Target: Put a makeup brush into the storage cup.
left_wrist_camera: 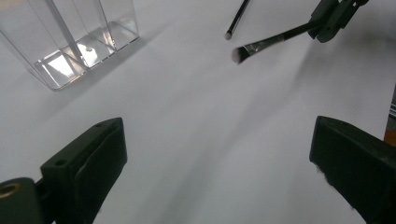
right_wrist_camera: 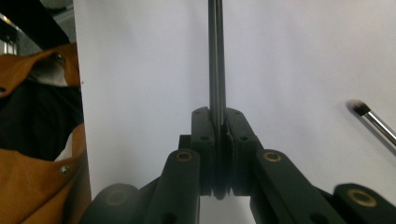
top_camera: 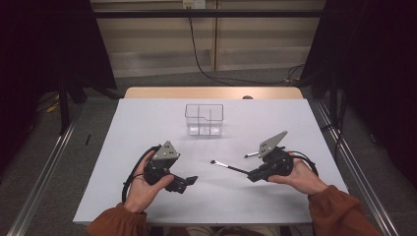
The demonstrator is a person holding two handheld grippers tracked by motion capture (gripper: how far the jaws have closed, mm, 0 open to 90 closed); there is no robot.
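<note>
The right gripper (top_camera: pixel 255 174) has its jaws clamped on the handle of a thin brush (top_camera: pixel 229 167), whose bristle tip points left, just above the white table (top_camera: pixel 147 118) near its middle. The left gripper (top_camera: pixel 189 181) sits at the near left with jaws wide apart and nothing between them. A second brush (top_camera: pixel 252 155) lies just beyond the right gripper. A clear divided box (top_camera: pixel 204 119) stands farther back, well apart from both. Bare tabletop lies between the grippers, and the table's near edge runs close to both hands.
</note>
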